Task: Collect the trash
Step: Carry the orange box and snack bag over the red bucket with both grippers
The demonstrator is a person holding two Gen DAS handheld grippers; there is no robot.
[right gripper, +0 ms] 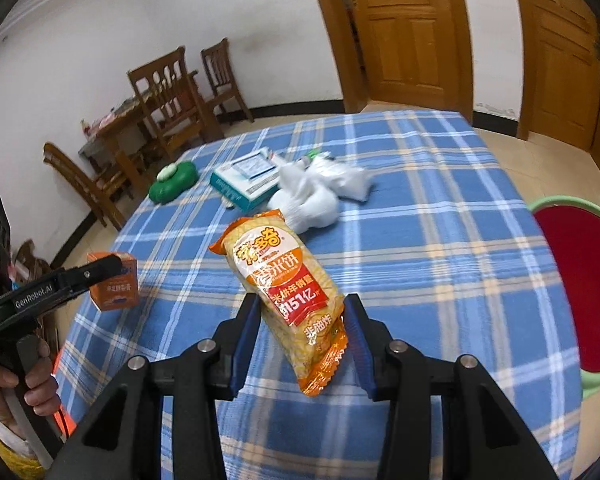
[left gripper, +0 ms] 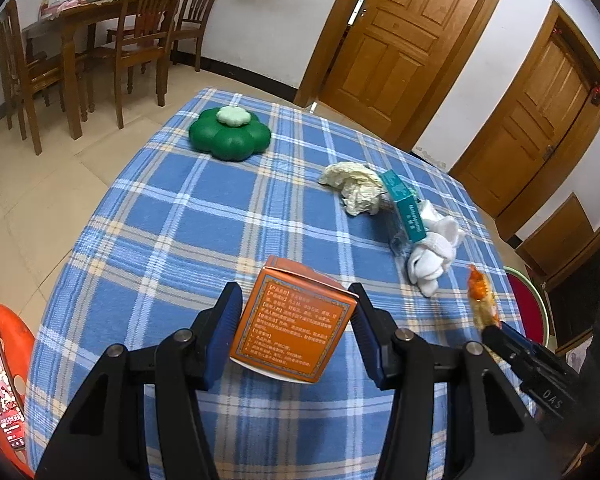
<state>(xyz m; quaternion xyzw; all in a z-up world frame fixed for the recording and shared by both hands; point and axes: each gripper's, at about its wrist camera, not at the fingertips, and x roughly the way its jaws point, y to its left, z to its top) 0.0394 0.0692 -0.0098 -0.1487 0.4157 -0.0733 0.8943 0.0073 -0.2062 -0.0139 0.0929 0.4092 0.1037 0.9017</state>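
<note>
My left gripper [left gripper: 294, 312] is shut on an orange carton box [left gripper: 292, 320] and holds it above the blue plaid table [left gripper: 180, 216]. My right gripper [right gripper: 302, 320] is shut on an orange-yellow rice cracker packet [right gripper: 288, 288], also off the table. The left gripper and box show in the right wrist view [right gripper: 114, 276]; the packet shows in the left wrist view [left gripper: 482, 300]. On the table lie a crumpled yellowish paper [left gripper: 356, 190], a teal box [left gripper: 404, 204] and white socks [left gripper: 436, 252].
A green flower-shaped container [left gripper: 230, 136] sits at the table's far side. A red stool with a green rim [right gripper: 580, 288] stands to the right. An orange stool with a phone [left gripper: 4, 376] is to the left. Wooden chairs [left gripper: 144, 36] and doors [left gripper: 404, 36] lie beyond.
</note>
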